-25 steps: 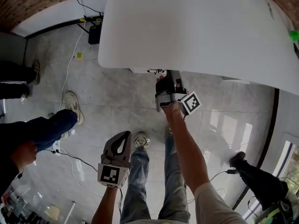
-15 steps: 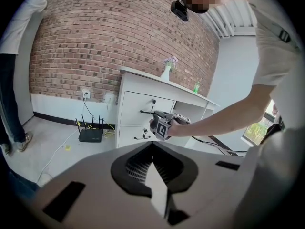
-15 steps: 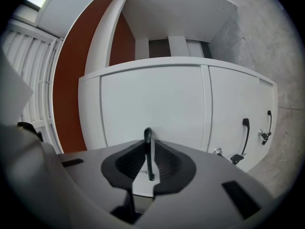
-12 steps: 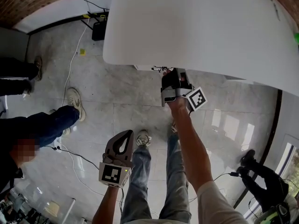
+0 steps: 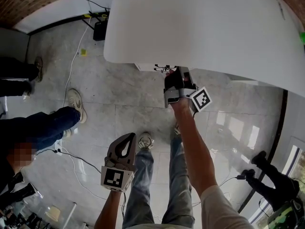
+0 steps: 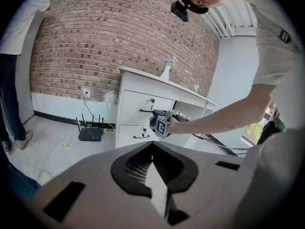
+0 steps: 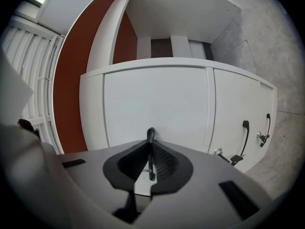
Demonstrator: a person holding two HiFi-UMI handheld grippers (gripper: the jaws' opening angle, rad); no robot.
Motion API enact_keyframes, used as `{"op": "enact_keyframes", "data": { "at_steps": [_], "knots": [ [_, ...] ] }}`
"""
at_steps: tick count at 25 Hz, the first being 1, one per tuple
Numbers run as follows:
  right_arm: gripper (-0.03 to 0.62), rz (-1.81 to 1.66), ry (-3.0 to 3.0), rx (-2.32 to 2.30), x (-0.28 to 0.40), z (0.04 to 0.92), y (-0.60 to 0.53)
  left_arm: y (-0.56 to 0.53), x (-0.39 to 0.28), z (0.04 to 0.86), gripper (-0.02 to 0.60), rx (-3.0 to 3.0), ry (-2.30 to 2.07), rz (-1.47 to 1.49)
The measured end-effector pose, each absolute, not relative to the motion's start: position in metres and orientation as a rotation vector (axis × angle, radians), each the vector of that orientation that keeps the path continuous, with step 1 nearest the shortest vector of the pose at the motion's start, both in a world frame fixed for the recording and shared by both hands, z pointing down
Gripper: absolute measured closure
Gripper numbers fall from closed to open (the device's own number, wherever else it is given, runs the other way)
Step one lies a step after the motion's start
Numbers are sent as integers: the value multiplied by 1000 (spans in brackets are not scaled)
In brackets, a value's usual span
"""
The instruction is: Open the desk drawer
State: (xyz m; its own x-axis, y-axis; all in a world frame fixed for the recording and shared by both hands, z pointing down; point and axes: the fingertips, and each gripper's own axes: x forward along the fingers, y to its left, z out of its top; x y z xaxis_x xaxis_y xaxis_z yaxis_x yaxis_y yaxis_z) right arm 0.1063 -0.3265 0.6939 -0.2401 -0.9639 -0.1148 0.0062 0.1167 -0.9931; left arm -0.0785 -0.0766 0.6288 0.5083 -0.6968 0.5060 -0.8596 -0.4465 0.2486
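- Right gripper view: the right gripper (image 7: 150, 149) has just been closing, and the dark handle (image 7: 150, 133) of the top drawer (image 7: 157, 99) is now pinched between its jaws.
- The drawer is seen shut, flush in the desk (image 5: 200, 27).
- The left gripper (image 6: 153, 149) is held clenched on nothing, well apart from the desk.
- Grasping is judged done; the pull remains.

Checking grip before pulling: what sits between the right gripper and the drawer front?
Only the dark handle: the right gripper, its jaws just closed, clamps it, per the right gripper view.

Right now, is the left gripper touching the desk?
No, the left gripper is held well back from the desk, jaws together and empty.
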Motion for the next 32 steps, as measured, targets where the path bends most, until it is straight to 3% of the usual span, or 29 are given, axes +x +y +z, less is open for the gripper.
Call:
{"op": "enact_keyframes", "data": {
  "at_steps": [32],
  "knots": [
    [560,-1362,1422,-1017,102,695,-199,-66,-65,618,569,2287,-1280,438]
  ]
}}
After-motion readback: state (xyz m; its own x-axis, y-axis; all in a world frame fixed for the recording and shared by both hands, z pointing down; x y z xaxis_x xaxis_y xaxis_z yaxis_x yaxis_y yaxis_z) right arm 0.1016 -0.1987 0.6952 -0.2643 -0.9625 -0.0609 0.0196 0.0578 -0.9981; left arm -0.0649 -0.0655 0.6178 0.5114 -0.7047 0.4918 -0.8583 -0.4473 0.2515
